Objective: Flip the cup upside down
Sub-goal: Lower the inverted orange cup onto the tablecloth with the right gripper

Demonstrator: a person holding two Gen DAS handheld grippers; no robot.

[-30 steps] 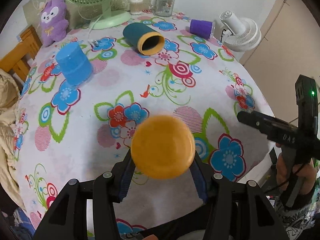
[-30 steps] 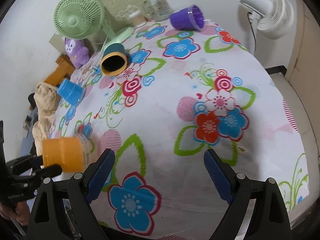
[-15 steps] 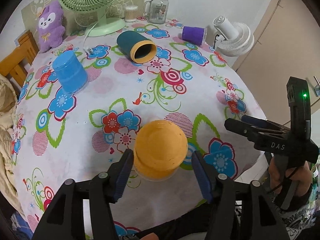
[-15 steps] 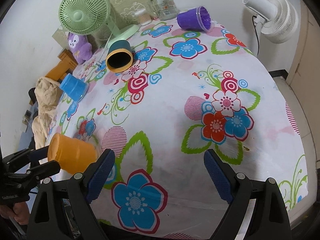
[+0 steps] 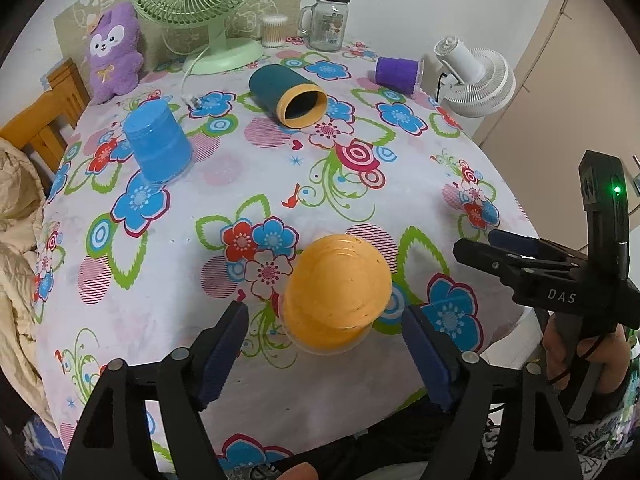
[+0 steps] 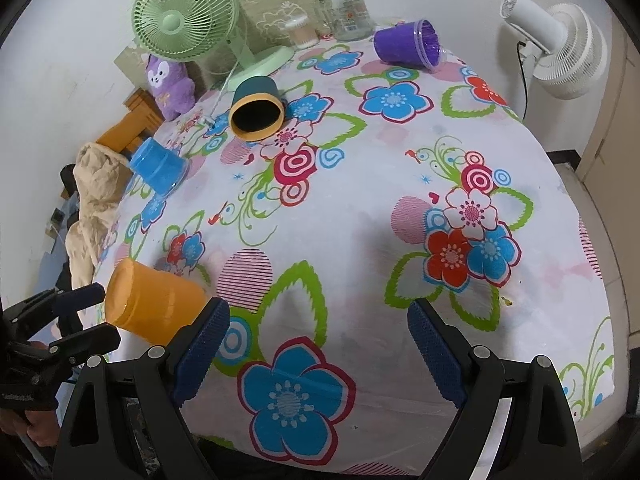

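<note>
An orange cup (image 5: 336,288) stands upside down, base up, on the flowered tablecloth near the table's front edge; it also shows in the right wrist view (image 6: 154,304). My left gripper (image 5: 326,346) is open, its fingers apart on either side of the cup and drawn back from it, not touching. My right gripper (image 6: 318,348) is open and empty above the cloth; it shows in the left wrist view (image 5: 500,248) at the right table edge.
A blue cup (image 5: 157,148) stands upside down at left. A teal cup (image 5: 287,96) and a purple cup (image 5: 397,72) lie on their sides farther back. A green fan (image 5: 200,8), plush toy (image 5: 114,52), glass jar (image 5: 327,20) and white fan (image 5: 476,76) are at the back and right.
My left gripper let go of the orange cup, opened wide and drew back; the cup now stands base up on the cloth. The right gripper stayed open.
</note>
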